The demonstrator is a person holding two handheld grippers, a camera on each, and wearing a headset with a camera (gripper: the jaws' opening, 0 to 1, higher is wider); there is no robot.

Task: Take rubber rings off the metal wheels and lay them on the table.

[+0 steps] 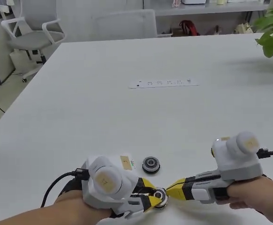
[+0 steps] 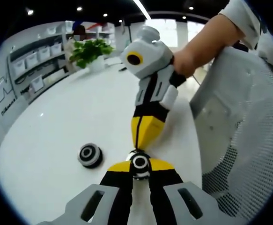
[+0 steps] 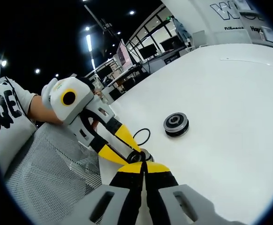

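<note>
The white worktop [image 1: 127, 117] carries a power strip [image 1: 163, 84] at its middle, and all the work sits at its near edge. There the left gripper [image 1: 153, 193] has its fingers pinching a metal wheel [image 1: 159, 196] by its sides. The right gripper [image 1: 170, 191] meets that wheel's rim with fingers pressed together — whether rubber is caught between them I cannot tell. A second wheel [image 1: 151, 164] lies just beyond, toward the middle, its black rubber ring seemingly on. In the right gripper view a thin black loop [image 3: 143, 135] shows beside the held wheel — possibly a ring coming off. I judge the task early: no ring clearly laid down, both wheels left to strip.
</note>
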